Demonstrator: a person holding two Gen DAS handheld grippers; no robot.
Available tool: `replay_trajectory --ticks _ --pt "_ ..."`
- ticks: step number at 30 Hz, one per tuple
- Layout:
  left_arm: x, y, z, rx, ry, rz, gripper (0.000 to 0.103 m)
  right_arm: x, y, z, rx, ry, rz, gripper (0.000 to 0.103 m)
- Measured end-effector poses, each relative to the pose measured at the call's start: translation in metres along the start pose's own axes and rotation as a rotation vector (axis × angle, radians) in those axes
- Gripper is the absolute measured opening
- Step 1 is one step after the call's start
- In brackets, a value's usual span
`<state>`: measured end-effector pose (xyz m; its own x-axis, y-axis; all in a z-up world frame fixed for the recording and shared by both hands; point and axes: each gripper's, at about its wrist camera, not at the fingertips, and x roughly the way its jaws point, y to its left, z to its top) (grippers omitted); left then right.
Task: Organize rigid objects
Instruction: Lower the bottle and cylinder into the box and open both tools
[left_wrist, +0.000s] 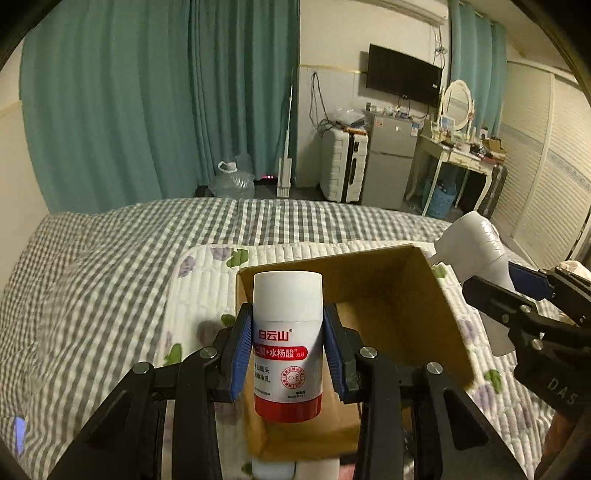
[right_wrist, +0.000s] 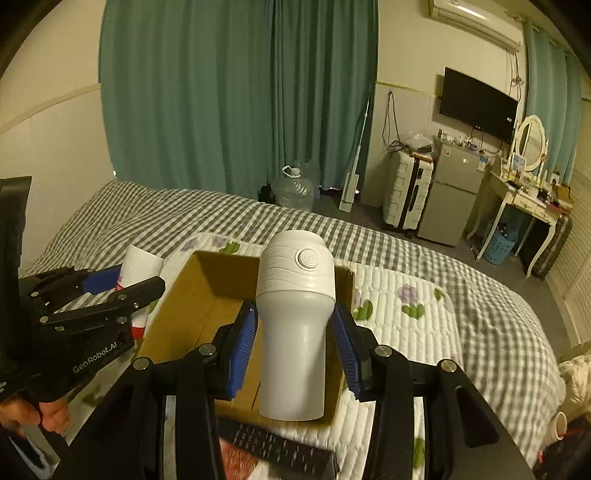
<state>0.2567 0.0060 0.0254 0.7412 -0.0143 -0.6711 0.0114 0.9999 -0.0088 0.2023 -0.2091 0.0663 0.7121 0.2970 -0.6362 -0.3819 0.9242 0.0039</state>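
Note:
My left gripper (left_wrist: 287, 350) is shut on a white bottle with a red base and red label (left_wrist: 287, 343), held upright above the left part of an open cardboard box (left_wrist: 388, 280). The bottle also shows in the right wrist view (right_wrist: 138, 273). My right gripper (right_wrist: 295, 339) is shut on a white tumbler with a round lid button (right_wrist: 295, 321), held upright over the box (right_wrist: 207, 295). In the left wrist view the tumbler (left_wrist: 476, 247) and the right gripper (left_wrist: 506, 284) are at the box's right side.
The box sits on a white floral quilted mat (right_wrist: 399, 295) on a grey checked bed (left_wrist: 92, 258). A black remote control (right_wrist: 280, 446) lies in front of the box. White objects (left_wrist: 295, 469) lie below the left gripper. A suitcase, fridge and dressing table stand far behind.

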Motion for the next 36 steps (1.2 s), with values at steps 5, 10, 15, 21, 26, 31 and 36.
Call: replay_trajectory --ticks 5,10,15,21,26,31,36 --pt "0.048 0.004 -0.007 -0.026 0.049 0.009 0.036 0.058 -0.016 0.002 0.03 0.054 0.02 0.041" --pt "0.083 -0.002 -0.026 0.012 0.082 0.021 0.036 0.106 -0.022 -0.018 0.053 0.111 0.044 0.041" --pt "0.09 -0.008 -0.033 0.036 0.067 0.029 0.037 0.126 -0.018 -0.031 0.04 0.118 0.044 0.041" --pt "0.076 -0.009 -0.033 0.027 0.047 0.016 0.044 0.115 -0.016 -0.028 0.061 0.091 0.048 0.045" --pt "0.023 -0.013 -0.025 0.034 -0.03 0.01 0.065 0.071 -0.02 -0.017 0.058 0.041 -0.012 0.063" --pt "-0.052 -0.009 -0.016 0.036 -0.145 0.017 0.082 0.001 -0.022 -0.002 0.046 -0.028 -0.066 0.082" --pt "-0.119 -0.004 -0.024 0.038 -0.212 0.052 0.086 -0.073 -0.017 0.005 0.036 -0.121 -0.106 0.101"
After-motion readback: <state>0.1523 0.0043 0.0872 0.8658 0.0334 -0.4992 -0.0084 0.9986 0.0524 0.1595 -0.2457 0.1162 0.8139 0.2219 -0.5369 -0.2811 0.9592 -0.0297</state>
